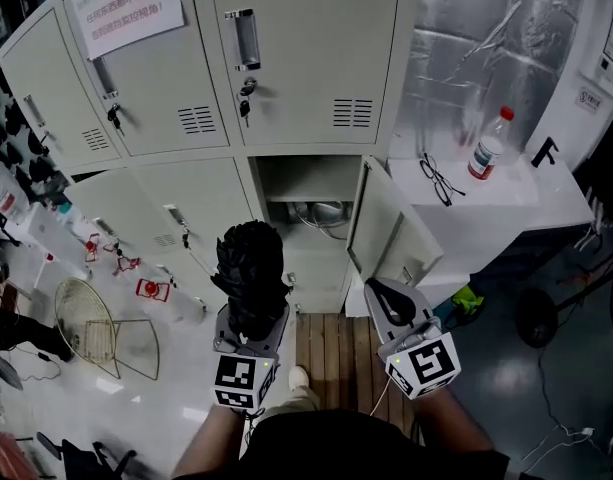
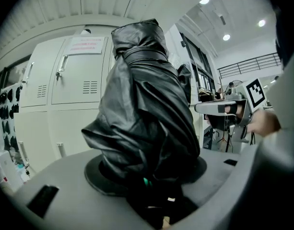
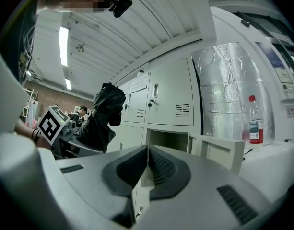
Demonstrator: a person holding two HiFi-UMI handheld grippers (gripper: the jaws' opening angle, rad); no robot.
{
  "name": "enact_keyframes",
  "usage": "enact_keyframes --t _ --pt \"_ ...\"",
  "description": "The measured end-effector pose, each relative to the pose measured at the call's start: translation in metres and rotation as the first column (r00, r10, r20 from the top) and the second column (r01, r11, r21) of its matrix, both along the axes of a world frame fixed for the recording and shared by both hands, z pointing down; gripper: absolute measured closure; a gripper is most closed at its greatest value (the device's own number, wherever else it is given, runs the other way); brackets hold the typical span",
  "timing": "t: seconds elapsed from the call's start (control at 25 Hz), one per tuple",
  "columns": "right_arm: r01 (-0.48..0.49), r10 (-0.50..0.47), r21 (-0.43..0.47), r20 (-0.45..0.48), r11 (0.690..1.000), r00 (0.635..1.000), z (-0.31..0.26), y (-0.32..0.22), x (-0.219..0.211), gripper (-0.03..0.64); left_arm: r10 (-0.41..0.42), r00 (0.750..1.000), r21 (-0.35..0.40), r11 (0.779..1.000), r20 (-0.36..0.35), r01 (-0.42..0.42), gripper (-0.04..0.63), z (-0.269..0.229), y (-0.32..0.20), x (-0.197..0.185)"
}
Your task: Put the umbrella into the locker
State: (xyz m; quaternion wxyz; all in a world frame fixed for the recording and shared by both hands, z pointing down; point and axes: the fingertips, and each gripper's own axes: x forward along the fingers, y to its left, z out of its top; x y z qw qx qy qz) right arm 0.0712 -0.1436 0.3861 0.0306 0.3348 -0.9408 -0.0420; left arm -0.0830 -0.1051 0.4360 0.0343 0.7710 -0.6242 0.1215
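Observation:
My left gripper (image 1: 252, 320) is shut on a folded black umbrella (image 1: 250, 268), which stands upright out of its jaws. In the left gripper view the umbrella (image 2: 146, 109) fills the middle and hides the pads. Ahead, one lower locker (image 1: 308, 190) stands open, its door (image 1: 391, 230) swung out to the right. To the right of the umbrella my right gripper (image 1: 390, 302) is shut with nothing in it, its pads meeting (image 3: 147, 164). The right gripper view shows the open locker (image 3: 167, 140) ahead and the umbrella (image 3: 106, 113) to the left.
Shut lockers (image 1: 286, 58) surround the open one. To the right a white table (image 1: 506, 208) carries a plastic bottle (image 1: 489, 144) and glasses (image 1: 441, 180). A wire basket (image 1: 86, 323) lies on the floor at left. Wooden floor boards (image 1: 336, 353) run under the open locker.

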Motion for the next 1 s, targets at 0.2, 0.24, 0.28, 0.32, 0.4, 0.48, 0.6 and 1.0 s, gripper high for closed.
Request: enact_keyframes --t 0.2,0.24,0.28,0.32,0.4,0.48,0.6,1.0 --pt "-0.003 0.003 -0.003 -0.008 1.000 1.000 0.001 -0.027 -0.018 0.586 0.026 1.000 -0.012 1.000 -0.007 -0.026 0.344 0.005 -0.032 -0.011" --pt "-0.004 0.004 -0.005 -0.012 1.000 1.000 0.002 -0.032 -0.021 0.586 0.032 0.999 -0.014 0.999 -0.008 -0.032 0.344 0.005 -0.038 -0.012" --pt "-0.006 0.006 -0.008 -0.015 1.000 1.000 0.003 -0.037 -0.024 0.586 0.038 0.999 -0.016 0.999 -0.011 -0.038 0.344 0.006 -0.044 -0.014" --pt "-0.009 0.009 -0.010 -0.018 1.000 1.000 0.004 -0.041 -0.027 0.586 0.043 0.999 -0.019 0.999 -0.014 -0.043 0.344 0.007 -0.049 -0.016" --pt "-0.015 0.014 -0.016 -0.022 1.000 1.000 0.007 -0.050 -0.031 0.586 0.053 0.998 -0.026 0.998 -0.017 -0.054 0.344 0.010 -0.059 -0.019" --pt "-0.021 0.021 -0.020 -0.025 1.000 0.999 0.008 -0.058 -0.036 0.586 0.064 0.998 -0.034 0.997 -0.015 -0.064 0.344 0.013 -0.066 -0.023" --pt "-0.029 0.029 -0.021 -0.025 0.999 0.999 0.007 -0.070 -0.044 0.586 0.077 0.997 -0.052 0.996 -0.012 -0.077 0.344 0.018 -0.077 -0.029" --pt "-0.083 0.083 -0.005 -0.025 0.997 0.996 -0.001 -0.100 -0.059 0.586 0.154 0.988 -0.066 0.986 -0.017 -0.155 0.344 0.022 -0.114 -0.037"
